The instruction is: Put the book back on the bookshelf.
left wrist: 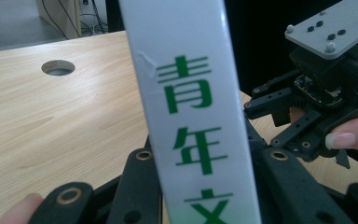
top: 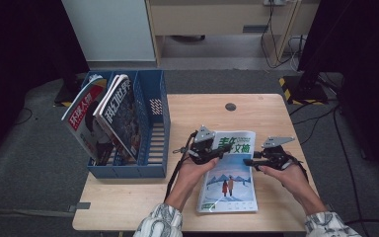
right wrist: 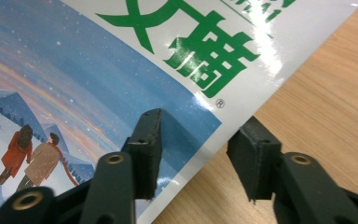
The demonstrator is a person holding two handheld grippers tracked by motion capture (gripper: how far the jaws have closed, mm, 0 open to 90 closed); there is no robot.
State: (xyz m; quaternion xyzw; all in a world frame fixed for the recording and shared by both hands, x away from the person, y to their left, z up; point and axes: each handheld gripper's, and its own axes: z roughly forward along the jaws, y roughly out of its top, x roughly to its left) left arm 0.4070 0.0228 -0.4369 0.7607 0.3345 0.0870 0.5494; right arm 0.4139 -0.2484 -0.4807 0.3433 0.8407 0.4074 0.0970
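A magazine (top: 229, 180) with a green title and a snowy cover picture lies on the wooden table (top: 128, 197), its top end raised a little. My left gripper (top: 222, 151) is shut on its upper left edge; in the left gripper view the white title strip (left wrist: 191, 116) stands pinched between the two jaws of that gripper (left wrist: 205, 156). My right gripper (top: 249, 162) is at the right edge. In the right gripper view that gripper (right wrist: 200, 123) straddles the cover's edge (right wrist: 98, 60), one jaw over the cover and one beyond it, gaps showing. The left gripper view also shows the right gripper (left wrist: 265, 119).
A blue file rack (top: 153, 123) stands at the table's left end with two magazines (top: 108, 118) leaning in it; its right slot has free room. A round cable hole (top: 230, 106) sits near the far edge of the table. Dark floor surrounds the table.
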